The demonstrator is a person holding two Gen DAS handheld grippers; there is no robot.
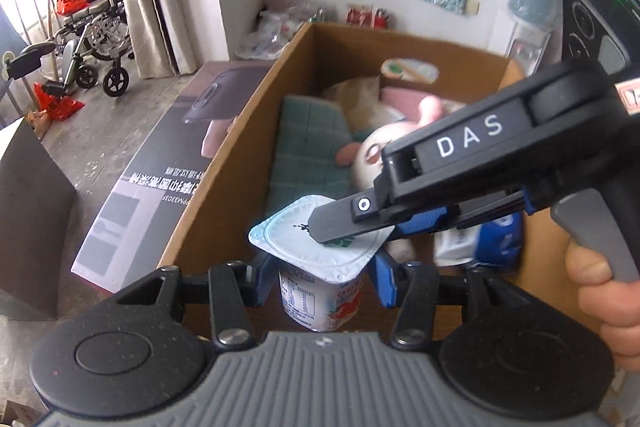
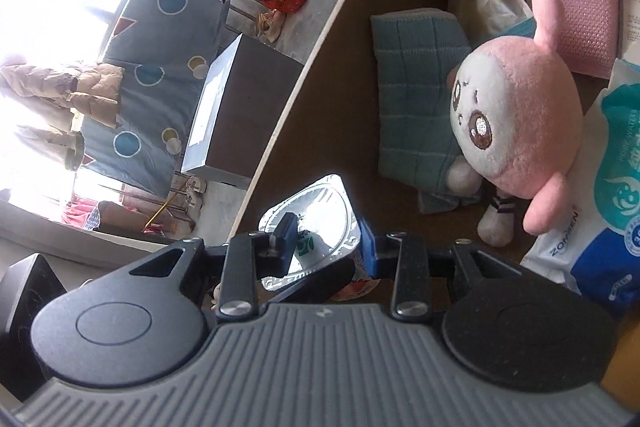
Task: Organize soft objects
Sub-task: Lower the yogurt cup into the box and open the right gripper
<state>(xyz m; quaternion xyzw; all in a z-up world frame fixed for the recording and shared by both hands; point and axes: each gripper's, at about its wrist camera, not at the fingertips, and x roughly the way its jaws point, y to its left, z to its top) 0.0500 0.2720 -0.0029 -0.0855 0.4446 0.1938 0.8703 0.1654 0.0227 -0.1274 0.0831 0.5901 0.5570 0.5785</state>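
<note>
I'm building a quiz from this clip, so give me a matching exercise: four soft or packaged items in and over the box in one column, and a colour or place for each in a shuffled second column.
Things:
1. yogurt cup
2. plush toy
3. quilted cloth
4. wet wipes pack

Descriptions:
A. teal, lying flat under the toy's face side
B. held between the left gripper's fingers, its foil lid pinched by the right gripper
C. pink and white, with a big brown eye
D. white, blue and teal wrapper at the box's right side

Pairs: 1-B, 2-C, 3-A, 4-D
</note>
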